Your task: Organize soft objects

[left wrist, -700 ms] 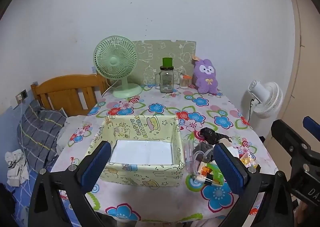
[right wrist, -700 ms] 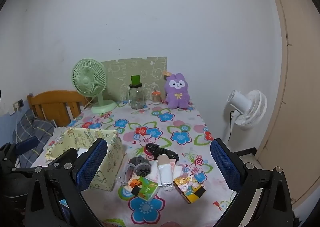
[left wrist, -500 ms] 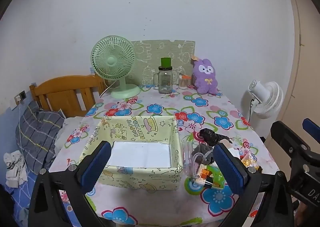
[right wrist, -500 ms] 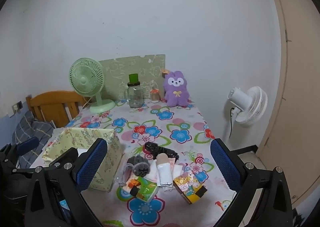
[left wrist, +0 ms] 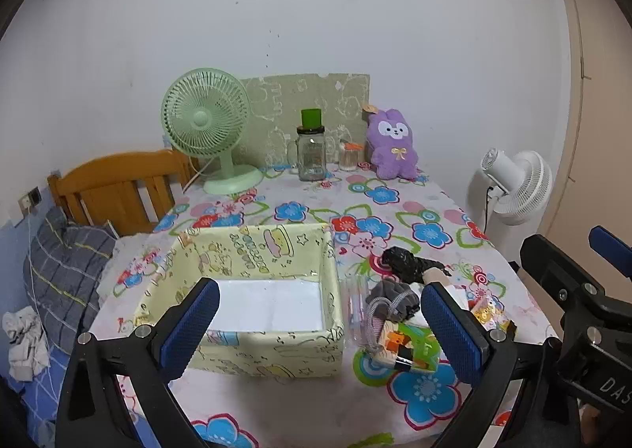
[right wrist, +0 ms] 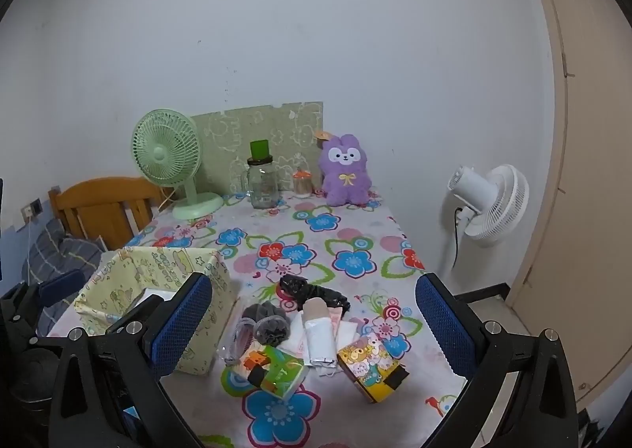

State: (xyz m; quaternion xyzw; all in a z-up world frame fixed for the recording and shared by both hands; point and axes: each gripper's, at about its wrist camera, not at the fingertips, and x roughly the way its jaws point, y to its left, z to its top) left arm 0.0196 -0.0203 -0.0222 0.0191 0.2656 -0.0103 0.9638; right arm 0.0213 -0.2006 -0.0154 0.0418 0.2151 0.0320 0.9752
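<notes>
White roll (right wrist: pixel 318 340) — lengthwise toward camera

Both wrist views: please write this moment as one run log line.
left hand-held gripper: open, empty | right hand-held gripper: open, empty | box: empty | small items pile: beside box, untouched

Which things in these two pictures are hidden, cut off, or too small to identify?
- Left wrist view: the left gripper's right finger covers part of the pile beside the yellow fabric box.
- Right wrist view: the box's floor is mostly hidden by its own wall and a finger.
- Both views: the small jar beside the purple plush rabbit is too small to identify its contents.
</notes>
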